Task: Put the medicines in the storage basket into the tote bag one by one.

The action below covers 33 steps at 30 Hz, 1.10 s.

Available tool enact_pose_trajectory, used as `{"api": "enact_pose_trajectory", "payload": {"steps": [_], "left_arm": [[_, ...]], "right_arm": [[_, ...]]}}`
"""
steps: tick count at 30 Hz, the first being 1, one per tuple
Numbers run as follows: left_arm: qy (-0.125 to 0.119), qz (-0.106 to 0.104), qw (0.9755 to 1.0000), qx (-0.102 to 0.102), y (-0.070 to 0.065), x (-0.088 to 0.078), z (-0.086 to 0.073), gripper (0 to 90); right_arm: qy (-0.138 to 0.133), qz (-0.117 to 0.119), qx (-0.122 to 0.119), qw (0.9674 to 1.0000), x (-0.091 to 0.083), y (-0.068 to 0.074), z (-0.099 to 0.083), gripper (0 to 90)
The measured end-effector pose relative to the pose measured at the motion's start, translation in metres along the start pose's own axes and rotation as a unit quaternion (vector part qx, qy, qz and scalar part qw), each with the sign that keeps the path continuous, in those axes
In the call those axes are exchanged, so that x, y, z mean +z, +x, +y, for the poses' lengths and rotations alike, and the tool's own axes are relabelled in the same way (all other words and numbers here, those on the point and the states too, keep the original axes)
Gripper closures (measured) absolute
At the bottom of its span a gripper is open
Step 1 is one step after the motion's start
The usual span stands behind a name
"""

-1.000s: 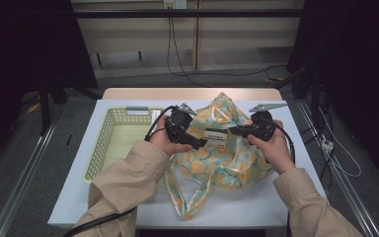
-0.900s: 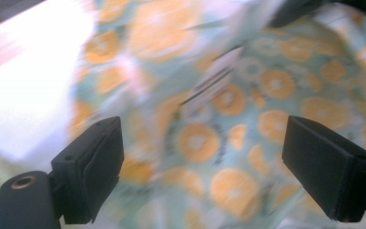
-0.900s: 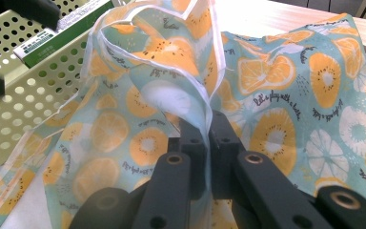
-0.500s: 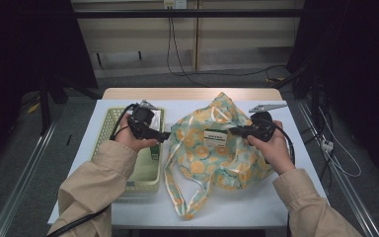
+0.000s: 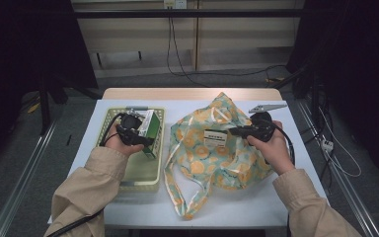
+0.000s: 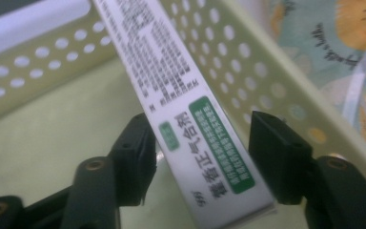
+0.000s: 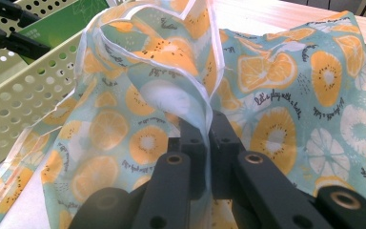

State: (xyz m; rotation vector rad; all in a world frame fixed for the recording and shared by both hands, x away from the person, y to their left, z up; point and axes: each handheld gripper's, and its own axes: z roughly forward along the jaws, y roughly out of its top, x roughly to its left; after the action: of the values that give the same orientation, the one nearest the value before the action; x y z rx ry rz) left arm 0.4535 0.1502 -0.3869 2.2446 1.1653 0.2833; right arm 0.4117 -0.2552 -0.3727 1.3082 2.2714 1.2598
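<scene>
Two grips: left gripper (image 5: 145,140) jaws, just closing, straddle a light, stiff carton (image 6: 190,129) inside the basket (image 5: 143,173); right gripper (image 7: 208,138) pinches the soft, slippery bag (image 5: 217,148) rim on the bench.

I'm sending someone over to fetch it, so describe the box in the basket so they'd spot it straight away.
On the white table, left of the orange-print cloth bag, sits a pale yellow perforated basket. The box leans against the basket's bag-side wall. It is green and white with printed text and is the basket's sole item, standing between the jaws of the left tongs.
</scene>
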Motion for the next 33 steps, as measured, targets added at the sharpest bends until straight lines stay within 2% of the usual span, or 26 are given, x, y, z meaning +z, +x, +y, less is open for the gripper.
{"api": "enact_pose_trajectory", "payload": {"steps": [2, 4, 6, 9, 11, 14, 16, 19, 20, 24, 28, 33], "left_arm": [[-0.001, 0.027, 0.9996, 0.010, 0.006, -0.004, -0.002, 60.8], [-0.010, 0.003, 0.9996, -0.026, 0.014, -0.007, -0.004, 62.7], [-0.015, 0.008, 0.9994, -0.031, 0.018, -0.013, -0.005, 62.9], [-0.030, -0.011, 0.9988, -0.037, 0.023, -0.028, -0.004, 63.0], [-0.035, -0.012, 0.9990, -0.026, 0.022, -0.039, -0.001, 63.1], [-0.045, -0.031, 0.9983, -0.021, 0.019, -0.055, 0.006, 63.0], [-0.049, -0.031, 0.9983, -0.006, 0.017, -0.066, 0.011, 63.0], [-0.056, -0.036, 0.9978, 0.004, 0.012, -0.079, 0.018, 63.0], [-0.056, -0.044, 0.9974, 0.009, 0.010, -0.083, 0.021, 63.0], [-0.065, -0.065, 0.9953, 0.031, -0.005, -0.093, 0.028, 63.0], [-0.066, -0.087, 0.9919, 0.065, -0.026, -0.095, 0.034, 63.0], [-0.068, -0.124, 0.9846, 0.103, -0.057, -0.092, 0.037, 62.9]], "right_arm": [[0.001, 0.000, 0.000, 1.0000, 0.000, 0.000, 0.000, 87.2], [0.001, 0.000, 0.002, 1.0000, 0.001, 0.000, 0.000, 87.2], [0.001, 0.000, 0.002, 1.0000, 0.001, 0.000, -0.001, 87.2], [0.002, -0.001, 0.002, 1.0000, 0.002, -0.001, -0.001, 87.2], [0.003, 0.000, 0.002, 1.0000, 0.002, -0.001, -0.001, 87.2], [0.004, -0.001, 0.001, 1.0000, 0.003, 0.000, -0.001, 87.2], [0.006, -0.001, 0.001, 1.0000, 0.004, -0.001, -0.001, 87.2], [0.005, -0.002, 0.002, 1.0000, 0.003, -0.001, 0.000, 87.2], [0.005, -0.002, 0.002, 1.0000, 0.003, -0.001, 0.000, 87.2], [0.005, -0.003, 0.001, 1.0000, 0.002, -0.002, 0.001, 87.2], [0.004, -0.002, 0.001, 1.0000, 0.002, -0.002, 0.001, 87.2], [0.001, -0.003, 0.002, 1.0000, 0.000, -0.002, 0.002, 87.2]]}}
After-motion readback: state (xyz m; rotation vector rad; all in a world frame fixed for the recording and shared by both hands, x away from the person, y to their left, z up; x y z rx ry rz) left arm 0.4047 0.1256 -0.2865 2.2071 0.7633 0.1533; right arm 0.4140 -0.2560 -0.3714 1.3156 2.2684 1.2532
